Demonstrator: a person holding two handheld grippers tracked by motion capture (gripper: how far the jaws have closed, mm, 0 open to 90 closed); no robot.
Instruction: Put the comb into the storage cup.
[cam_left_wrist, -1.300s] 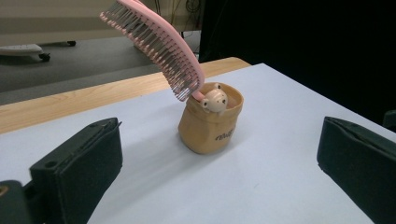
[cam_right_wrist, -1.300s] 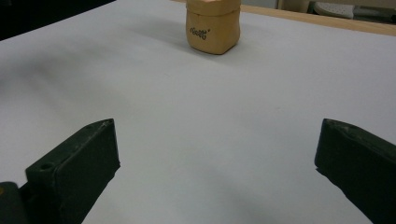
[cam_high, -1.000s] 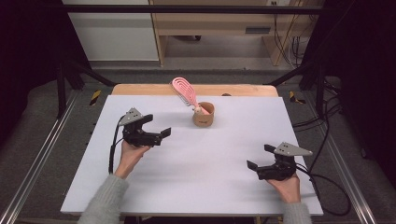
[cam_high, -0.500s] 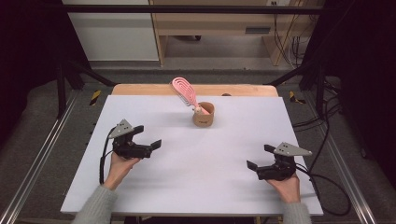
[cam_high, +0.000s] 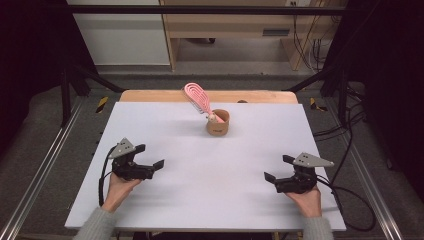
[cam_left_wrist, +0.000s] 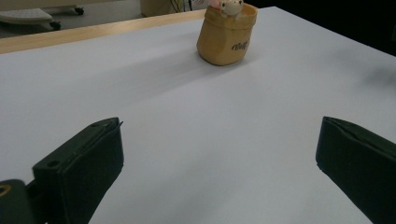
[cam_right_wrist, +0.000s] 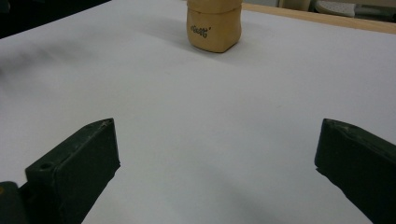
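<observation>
Table, white-topped, broad | tan fabric pot at far centre, well apart from both tools, dark script on its side too blurred to read | pink slotted paddle leaning out of it | left gripper, right gripper: jaws spread wide, holding nothing | advice: approach pot slowly, level, centred between jaws.

left gripper: jaws spread wide, nothing between them, held low in the left hand, forearm behind it | right gripper: jaws spread wide, nothing between them, held low in the right hand, well apart from the left
</observation>
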